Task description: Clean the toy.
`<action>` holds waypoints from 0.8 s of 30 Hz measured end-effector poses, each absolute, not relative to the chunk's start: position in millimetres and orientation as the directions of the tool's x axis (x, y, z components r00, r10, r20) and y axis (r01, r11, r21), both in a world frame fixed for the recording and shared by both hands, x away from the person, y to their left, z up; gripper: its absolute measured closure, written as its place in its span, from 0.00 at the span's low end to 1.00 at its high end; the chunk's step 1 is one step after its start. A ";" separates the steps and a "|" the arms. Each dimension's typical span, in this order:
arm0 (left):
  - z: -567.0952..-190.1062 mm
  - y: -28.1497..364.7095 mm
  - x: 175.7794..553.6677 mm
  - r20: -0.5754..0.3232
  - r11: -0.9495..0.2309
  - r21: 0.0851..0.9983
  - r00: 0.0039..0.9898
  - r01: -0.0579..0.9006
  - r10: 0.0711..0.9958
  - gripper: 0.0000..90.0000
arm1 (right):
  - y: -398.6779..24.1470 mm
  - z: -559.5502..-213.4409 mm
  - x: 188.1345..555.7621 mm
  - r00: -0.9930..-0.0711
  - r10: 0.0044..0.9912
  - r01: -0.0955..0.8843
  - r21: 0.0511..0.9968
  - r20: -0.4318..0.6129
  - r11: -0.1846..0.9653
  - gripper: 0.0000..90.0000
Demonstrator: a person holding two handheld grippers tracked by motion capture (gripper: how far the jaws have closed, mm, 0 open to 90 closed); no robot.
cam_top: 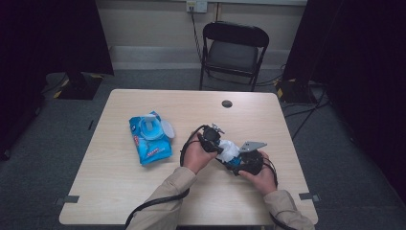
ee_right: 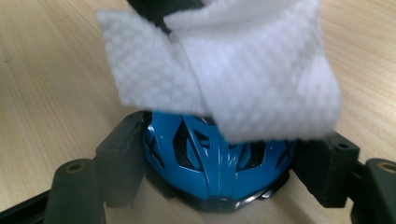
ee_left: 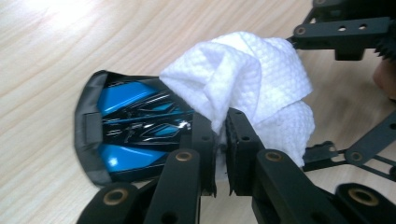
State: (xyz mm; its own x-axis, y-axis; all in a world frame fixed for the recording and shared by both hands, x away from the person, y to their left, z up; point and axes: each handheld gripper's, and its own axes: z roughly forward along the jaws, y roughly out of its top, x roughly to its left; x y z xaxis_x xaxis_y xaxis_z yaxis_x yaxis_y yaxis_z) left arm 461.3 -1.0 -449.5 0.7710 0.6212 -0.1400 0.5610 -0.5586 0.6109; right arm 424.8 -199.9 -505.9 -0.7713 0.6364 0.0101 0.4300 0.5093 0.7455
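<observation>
Left jaws: the left gripper is pinched tight on a fold of the white wipe, which drapes over the helmet.
Right jaws: the right gripper stands wide, its 2 pads pressed on either side of the small blue-and-black helmet.
Key relation: the wipe lies on top of the helmet, between the 2 grippers; the helmet's long axis runs from the left jaws toward the right gripper, so the next wiping stroke would likely travel along the shell.
Nearer hand: the left hand, bearing the wipe; the right hand steadies the helmet.
Place: right of centre on the table, toward its near edge, helmet just above the wood.
Hands' pose: both grippers angle inward and meet tip to tip.
Beyond: a blue wipe pack lies well apart to the left.
</observation>
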 end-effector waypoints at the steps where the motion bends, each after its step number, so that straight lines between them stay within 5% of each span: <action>1: -449.8 -0.1 461.9 -0.138 -0.557 0.611 0.768 0.563 0.625 0.93 | -199.9 -505.9 424.8 -0.771 0.636 0.430 0.746 0.010 0.509 0.28; 24: -452.7 18.6 480.7 -0.136 -0.505 0.604 0.704 0.617 0.697 0.93 | -199.9 -505.9 424.8 -0.771 0.636 0.430 0.745 0.010 0.509 0.28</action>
